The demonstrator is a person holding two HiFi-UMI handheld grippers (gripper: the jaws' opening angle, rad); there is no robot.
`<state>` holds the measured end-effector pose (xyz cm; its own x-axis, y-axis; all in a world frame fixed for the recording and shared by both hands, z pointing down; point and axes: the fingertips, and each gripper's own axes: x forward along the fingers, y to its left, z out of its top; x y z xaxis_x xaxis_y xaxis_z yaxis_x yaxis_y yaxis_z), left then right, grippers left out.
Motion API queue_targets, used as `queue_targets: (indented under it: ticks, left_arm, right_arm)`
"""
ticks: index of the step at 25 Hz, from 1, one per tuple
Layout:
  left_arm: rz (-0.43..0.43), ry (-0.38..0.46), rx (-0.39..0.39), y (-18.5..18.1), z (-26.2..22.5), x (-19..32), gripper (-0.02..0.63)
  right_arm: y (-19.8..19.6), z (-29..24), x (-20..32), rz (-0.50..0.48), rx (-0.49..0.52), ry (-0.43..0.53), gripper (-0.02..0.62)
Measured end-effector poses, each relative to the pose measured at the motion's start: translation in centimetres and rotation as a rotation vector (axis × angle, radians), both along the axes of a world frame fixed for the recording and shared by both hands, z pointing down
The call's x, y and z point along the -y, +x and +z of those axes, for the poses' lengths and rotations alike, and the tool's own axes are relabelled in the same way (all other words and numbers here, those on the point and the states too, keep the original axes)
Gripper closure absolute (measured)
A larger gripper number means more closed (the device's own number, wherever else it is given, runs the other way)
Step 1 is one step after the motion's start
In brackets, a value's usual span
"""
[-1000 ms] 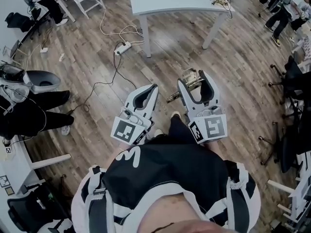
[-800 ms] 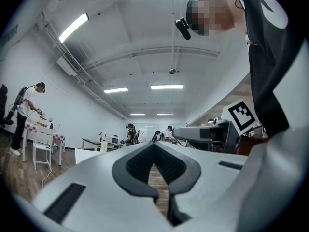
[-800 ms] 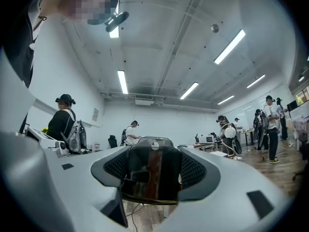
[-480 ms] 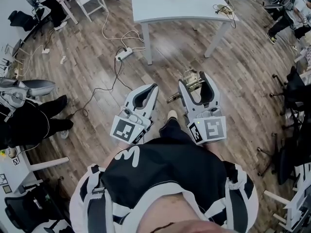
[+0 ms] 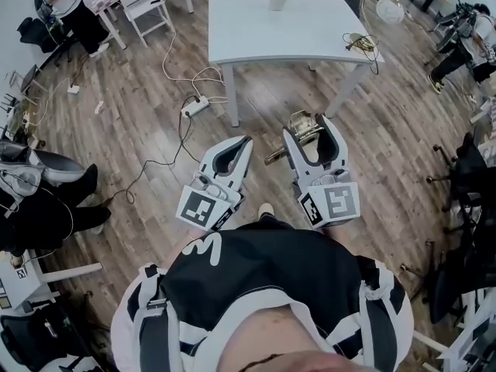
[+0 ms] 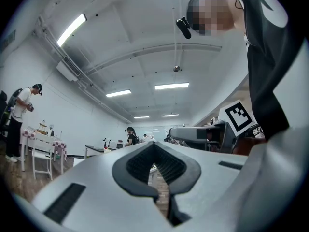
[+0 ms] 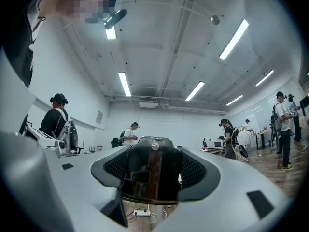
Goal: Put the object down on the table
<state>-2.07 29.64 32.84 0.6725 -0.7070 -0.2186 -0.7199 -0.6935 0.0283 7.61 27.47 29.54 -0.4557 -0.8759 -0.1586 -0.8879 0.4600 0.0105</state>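
Item: dark glossy rigid object with brass fittings, pinched in my right claw. I judge it slippery and fairly heavy; hold it mid-body. Left claw pressed together, empty.

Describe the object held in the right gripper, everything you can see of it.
The object is small, dark and glossy, with a brown strip down its face and a small round sticker near the top. From the head view it looks like brassy metal, with a thin part sticking out below the jaws. The right gripper clamps it above the wooden floor, short of the white table. What it is cannot be told.
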Motion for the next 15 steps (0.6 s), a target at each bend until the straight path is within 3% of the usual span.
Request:
queue_targets:
  ticks: [10, 15]
  left_arm:
    - [-0.037, -0.010, 0.050, 2.7, 0.8, 6.0, 0.601]
    - [-0.054, -0.016, 0.008, 4.1, 1.2, 6.9, 0.601]
  right_arm:
    - [2.4, 0.3, 6.0, -0.051, -0.011, 0.005, 0.287]
    - [3.9, 1.9, 7.7, -0.047, 0.013, -0.026, 0.287]
